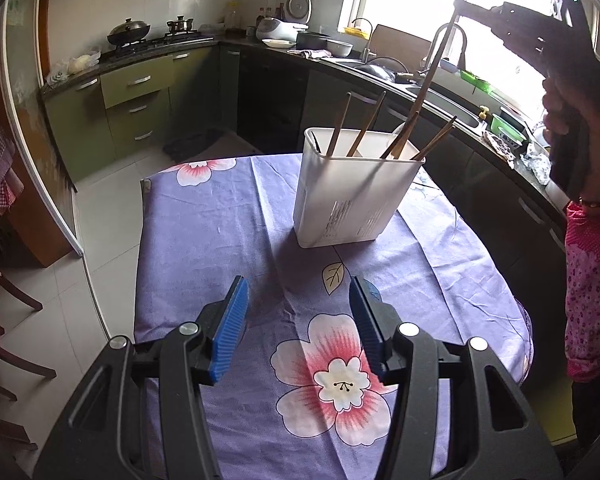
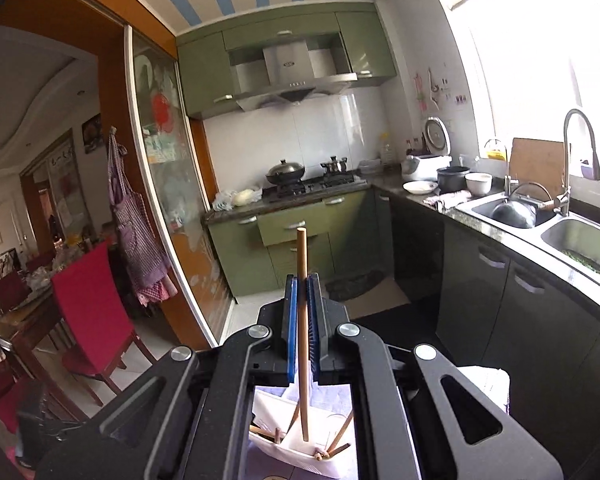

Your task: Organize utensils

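Note:
A white slotted utensil holder stands on the purple floral tablecloth, with several wooden chopsticks leaning in it. My left gripper hovers over the cloth in front of the holder, open, with nothing between its blue pads. My right gripper is raised above and to the right of the holder, shut on a long wooden chopstick that hangs down toward it. In the right wrist view the right gripper clamps that chopstick upright, its lower end over the holder.
A person's hand and pink sleeve are at the right. Dark counters with a double sink and tap run behind the table. A stove with a wok is at the back. Red chairs stand to the left.

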`<state>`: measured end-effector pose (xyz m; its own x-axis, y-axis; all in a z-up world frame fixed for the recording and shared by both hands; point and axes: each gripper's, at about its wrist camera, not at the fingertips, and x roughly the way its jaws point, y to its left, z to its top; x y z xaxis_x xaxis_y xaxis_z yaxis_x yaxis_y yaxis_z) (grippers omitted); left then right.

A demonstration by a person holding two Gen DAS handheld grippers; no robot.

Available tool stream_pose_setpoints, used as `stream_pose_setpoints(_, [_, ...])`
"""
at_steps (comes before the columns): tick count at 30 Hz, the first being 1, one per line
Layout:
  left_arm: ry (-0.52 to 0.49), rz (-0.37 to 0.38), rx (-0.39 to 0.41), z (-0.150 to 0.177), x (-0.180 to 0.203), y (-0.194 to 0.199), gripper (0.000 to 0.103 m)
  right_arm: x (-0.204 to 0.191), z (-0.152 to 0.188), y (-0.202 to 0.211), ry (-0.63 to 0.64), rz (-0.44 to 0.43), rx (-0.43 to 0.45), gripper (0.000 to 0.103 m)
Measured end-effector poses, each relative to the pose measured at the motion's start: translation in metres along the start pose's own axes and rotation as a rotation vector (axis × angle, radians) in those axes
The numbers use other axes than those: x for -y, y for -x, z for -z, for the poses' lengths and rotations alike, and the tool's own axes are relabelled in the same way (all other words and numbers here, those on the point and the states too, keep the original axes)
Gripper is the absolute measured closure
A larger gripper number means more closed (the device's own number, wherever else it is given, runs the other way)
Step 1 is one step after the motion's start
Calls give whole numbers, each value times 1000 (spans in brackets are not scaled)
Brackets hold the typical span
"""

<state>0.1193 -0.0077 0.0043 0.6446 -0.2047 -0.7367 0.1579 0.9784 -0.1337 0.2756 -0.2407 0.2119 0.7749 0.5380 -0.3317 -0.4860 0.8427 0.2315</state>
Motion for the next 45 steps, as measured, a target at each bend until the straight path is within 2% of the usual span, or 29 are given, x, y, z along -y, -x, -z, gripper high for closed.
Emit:
stream_pose_setpoints(7, [2,-4,3,4,-2,0,49,3,65,-56,22,22,-139,96])
stream_pose_setpoints(8, [1,-2,5,5,-2,1,49,3,70,-61,24,24,-151,93])
stream_pose_setpoints(10, [-3,-3,8,7,0,3,49,1,85,-63,37,41,-152,73])
stream_pose_setpoints(11, [-5,-6,11,7,1,4,49,-1,85,-60,44,44,-144,73])
stream_pose_setpoints(15, [-9,-17,45,10,7,16,46,-20,87,-14,79,36,-26,71])
stream_pose_setpoints(17, [-7,-15,72,13,10,24,43,-31,96,23,100,52,46,62])
stream_pose_setpoints(19, [-10,-17,100,18,15,31,40,-39,118,60,122,86,108,44])
stream_pose_setpoints(20, [-14,-20,112,22,18,33,40,-42,133,74,133,111,120,39])
stream_pose_setpoints(21, [-19,-21,124,25,21,35,40,-45,146,86,139,130,128,33])
stream_pose_setpoints(26, [-25,-49,154,46,37,30,33,-48,239,121,117,209,97,21])
stream_pose_setpoints(31, [-39,-102,178,69,55,15,23,-50,303,139,65,210,75,4])
stream_pose_setpoints(38, [-29,-137,244,92,74,12,15,-54,339,162,-7,206,84,5])
stream_pose_setpoints(45, [-21,-170,333,96,82,48,8,-68,311,188,21,248,108,5])
